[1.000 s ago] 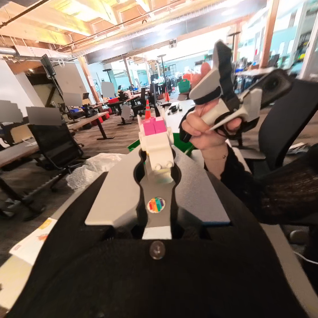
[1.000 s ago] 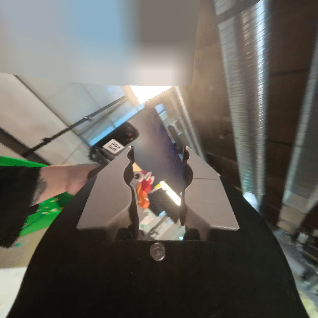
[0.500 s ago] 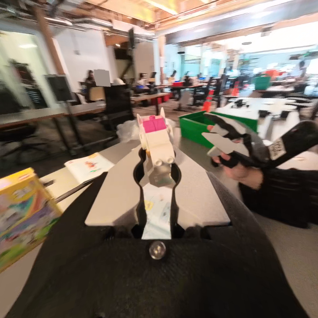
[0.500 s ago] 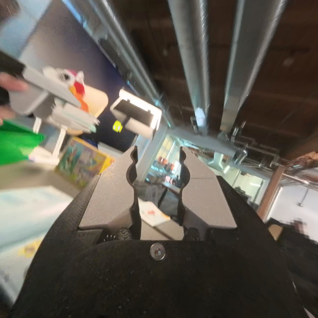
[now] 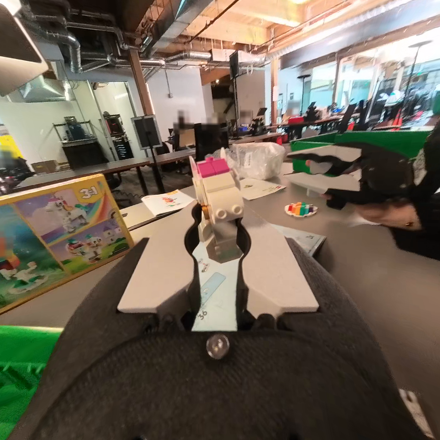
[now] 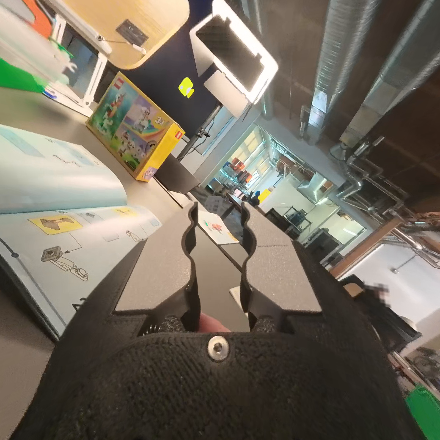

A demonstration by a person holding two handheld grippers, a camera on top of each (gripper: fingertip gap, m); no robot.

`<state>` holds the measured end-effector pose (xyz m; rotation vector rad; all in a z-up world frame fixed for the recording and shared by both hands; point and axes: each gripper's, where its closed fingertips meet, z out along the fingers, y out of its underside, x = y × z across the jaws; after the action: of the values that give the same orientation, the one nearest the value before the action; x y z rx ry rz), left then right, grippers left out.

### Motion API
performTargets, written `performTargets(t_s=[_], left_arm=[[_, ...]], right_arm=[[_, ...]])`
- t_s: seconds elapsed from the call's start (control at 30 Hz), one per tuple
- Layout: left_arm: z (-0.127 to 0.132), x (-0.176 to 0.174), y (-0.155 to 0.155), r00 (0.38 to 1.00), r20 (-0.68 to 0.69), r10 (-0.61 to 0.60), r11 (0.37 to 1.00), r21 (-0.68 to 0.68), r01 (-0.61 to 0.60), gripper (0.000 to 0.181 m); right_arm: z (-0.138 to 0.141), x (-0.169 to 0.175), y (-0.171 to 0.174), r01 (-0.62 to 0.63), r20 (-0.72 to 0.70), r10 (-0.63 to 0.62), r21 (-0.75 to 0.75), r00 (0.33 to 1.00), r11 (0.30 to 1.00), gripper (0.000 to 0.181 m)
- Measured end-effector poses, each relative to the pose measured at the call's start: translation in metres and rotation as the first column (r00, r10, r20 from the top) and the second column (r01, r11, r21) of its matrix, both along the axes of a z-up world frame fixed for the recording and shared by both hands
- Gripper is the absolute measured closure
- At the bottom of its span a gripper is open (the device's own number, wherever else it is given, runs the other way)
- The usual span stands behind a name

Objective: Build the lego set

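Observation:
My left gripper is shut on a white lego animal build with pink bricks on top, held above the grey table. The open instruction booklet lies under it and also shows in the right wrist view. My right gripper is open and empty, rolled on its side above the table; it also shows at the right of the left wrist view. A small white round plate with coloured bricks sits on the table below it.
The yellow lego box stands at the left, also in the right wrist view. A green bin, a plastic bag and loose leaflets lie at the back. A green edge is at lower left. About 20 cm separates my left fingertips from my right.
My left gripper has swung left and down with the lego build, bringing the box and table into view. My right gripper has come down from pointing at the ceiling toward the table, still open.

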<state>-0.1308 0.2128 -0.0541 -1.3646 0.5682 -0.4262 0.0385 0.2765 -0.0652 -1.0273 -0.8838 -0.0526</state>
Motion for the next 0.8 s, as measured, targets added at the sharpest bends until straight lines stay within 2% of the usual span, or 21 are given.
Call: performTargets(t_s=[0.07, 0.23, 0.47, 0.53, 0.63, 0.73, 0.8], left_arm=[[0.004, 0.000, -0.004, 1.000, 0.008, -0.010, 1.000, 0.021, 0.010, 0.155], [0.006, -0.005, -0.004, 0.998, -0.033, 0.052, 0.993, 0.109, -0.048, 0.155], [0.002, -0.002, -0.006, 1.000, -0.014, 0.014, 0.995, 0.096, -0.012, 0.155], [-0.004, 0.011, -0.014, 0.997, -0.051, -0.062, 0.994, 0.082, 0.066, 0.155], [-0.020, 0.048, -0.042, 0.949, -0.090, -0.302, 0.953, -0.016, 0.302, 0.155], [-0.041, 0.083, -0.079, 0.828, -0.057, -0.557, 0.818, -0.210, 0.536, 0.156], [-0.061, 0.094, -0.092, 0.767, -0.058, -0.640, 0.729, -0.364, 0.580, 0.156]], right_arm=[[-0.002, 0.000, 0.000, -0.002, 0.010, 0.002, -0.003, 1.000, 1.000, 0.153], [-0.001, 0.014, 0.007, 0.030, -0.053, -0.033, -0.044, 0.998, 0.999, 0.159], [0.002, 0.027, 0.015, 0.029, -0.145, -0.040, -0.082, 0.989, 0.996, 0.163], [0.001, 0.027, 0.020, 0.025, -0.140, -0.037, -0.084, 0.990, 0.996, 0.164], [-0.001, 0.033, 0.027, 0.059, -0.150, -0.074, -0.102, 0.986, 0.993, 0.164], [0.001, 0.035, 0.027, 0.051, -0.169, -0.068, -0.101, 0.983, 0.994, 0.165], [0.000, 0.035, 0.028, 0.062, -0.160, -0.078, -0.102, 0.984, 0.993, 0.165]])
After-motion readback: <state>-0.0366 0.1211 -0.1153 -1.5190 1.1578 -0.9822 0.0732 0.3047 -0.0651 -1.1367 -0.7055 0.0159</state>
